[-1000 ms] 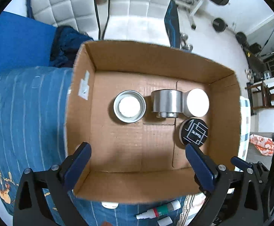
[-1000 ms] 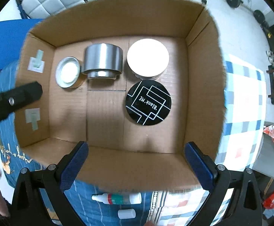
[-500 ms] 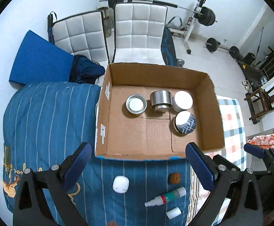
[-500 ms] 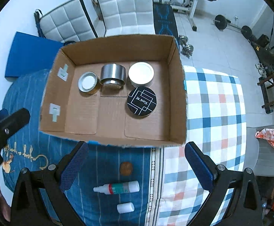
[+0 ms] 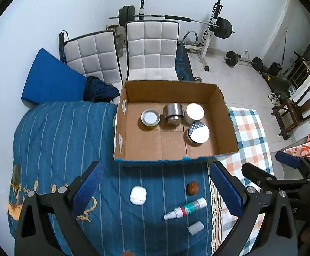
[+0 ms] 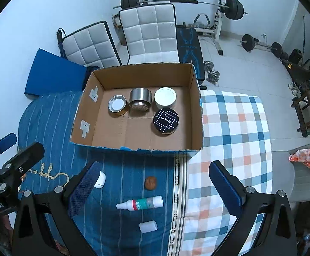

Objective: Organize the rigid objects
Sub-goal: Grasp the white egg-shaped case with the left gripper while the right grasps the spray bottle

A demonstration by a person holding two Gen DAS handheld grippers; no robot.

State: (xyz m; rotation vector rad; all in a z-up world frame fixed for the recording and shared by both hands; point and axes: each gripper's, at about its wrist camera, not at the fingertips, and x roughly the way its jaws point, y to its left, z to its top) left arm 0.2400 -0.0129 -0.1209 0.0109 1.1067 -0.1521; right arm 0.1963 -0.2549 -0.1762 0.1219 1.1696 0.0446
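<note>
So the cardboard box (image 6: pixel 133 132) sits on the bed with four round tins inside: a gold-rimmed tin (image 6: pixel 117 105) toward its left wall, a steel cylinder (image 6: pixel 140 100) just right of that, a white-lidded tin (image 6: pixel 165 96) next along the back wall, and a black-lidded tin (image 6: pixel 165 121) in front of the white one. Outside the box, near its front wall on the blue striped blanket (image 5: pixel 59 138), are a white case (image 5: pixel 138 195), a brown nut (image 6: pixel 150 183), a spray bottle (image 6: pixel 140 203) and, further out, a small clear cap (image 6: pixel 148 226). Left gripper (image 5: pixel 156 189) and right gripper (image 6: pixel 152 186) both hang in front of the box, jaws wide apart, holding nothing.
</note>
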